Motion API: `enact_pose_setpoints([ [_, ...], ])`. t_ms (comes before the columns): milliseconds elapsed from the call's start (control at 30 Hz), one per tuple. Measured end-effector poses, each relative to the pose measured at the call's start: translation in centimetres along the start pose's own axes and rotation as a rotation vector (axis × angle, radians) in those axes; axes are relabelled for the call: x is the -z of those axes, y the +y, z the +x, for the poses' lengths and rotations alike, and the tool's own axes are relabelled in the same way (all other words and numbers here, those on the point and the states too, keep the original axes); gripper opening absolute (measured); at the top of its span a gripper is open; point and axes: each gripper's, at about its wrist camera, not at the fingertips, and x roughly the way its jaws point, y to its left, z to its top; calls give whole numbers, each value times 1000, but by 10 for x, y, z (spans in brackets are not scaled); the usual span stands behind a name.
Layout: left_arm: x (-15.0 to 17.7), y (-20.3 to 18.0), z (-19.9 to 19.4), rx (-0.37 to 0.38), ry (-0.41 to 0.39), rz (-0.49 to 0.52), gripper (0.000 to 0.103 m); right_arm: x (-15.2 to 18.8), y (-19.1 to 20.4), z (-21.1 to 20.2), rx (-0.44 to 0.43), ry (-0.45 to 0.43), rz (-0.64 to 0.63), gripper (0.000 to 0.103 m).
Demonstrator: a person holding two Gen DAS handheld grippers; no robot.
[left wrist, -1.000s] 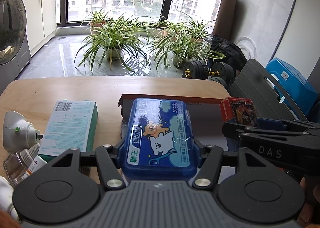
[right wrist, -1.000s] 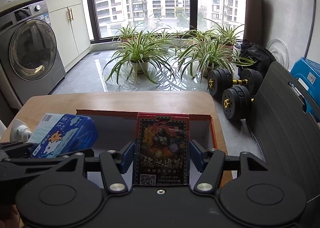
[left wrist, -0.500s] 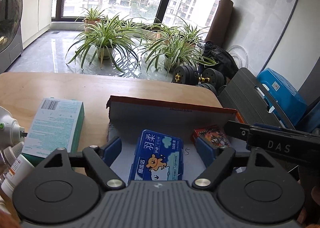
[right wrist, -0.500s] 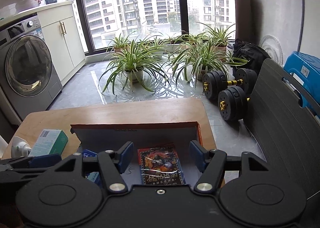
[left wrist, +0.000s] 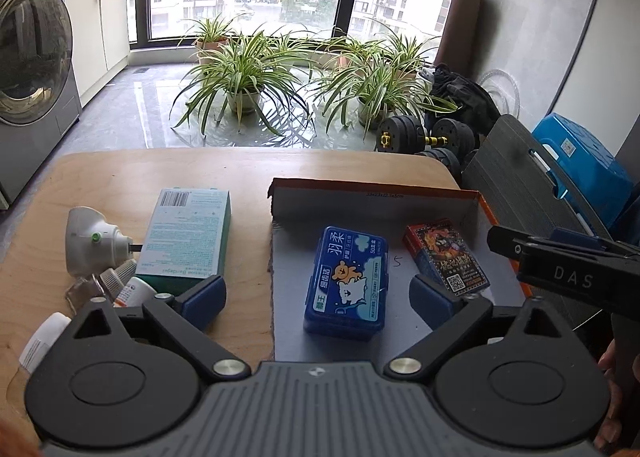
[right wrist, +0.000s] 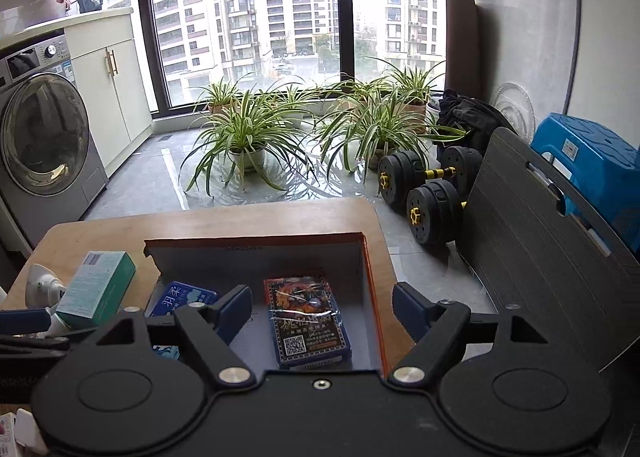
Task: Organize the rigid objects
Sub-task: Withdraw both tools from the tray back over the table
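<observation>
Left wrist view: the left gripper (left wrist: 318,297) is spread wide with nothing between its fingers. The blue floss case (left wrist: 347,283) lies flat in the shallow cardboard box (left wrist: 372,203), with the card deck (left wrist: 446,259) to its right, apart from it. A green-white carton (left wrist: 188,235) lies on the table (left wrist: 248,169) left of the box.

Right wrist view: the right gripper (right wrist: 322,315) is spread and empty. The card deck (right wrist: 306,321) lies flat in the box (right wrist: 256,261), the floss case (right wrist: 182,299) at its left.

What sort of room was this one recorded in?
Probably a home laundry or balcony room in a high-rise flat: a silver front-loading washing machine, potted spider plants by the tall window, and black dumbbells on the floor.
</observation>
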Motion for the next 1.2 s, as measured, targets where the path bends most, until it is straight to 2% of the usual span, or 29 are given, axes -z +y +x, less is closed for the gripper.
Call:
enact_pose_setpoints([
  [133,6,-1,-17,7,-11,12,102,14,-1,-25,-24,20,29,93],
  [233,15,-4,-30,3,-21,25,102,25,3,-42,-6,21,23,97],
  [533,41,-1,-64,11,-38,13,103,44,19,-84,-18,10,11,98],
  [1200,72,31,-100,-35,-63,-34,103,72,59,-110,-67,38,-45,99],
])
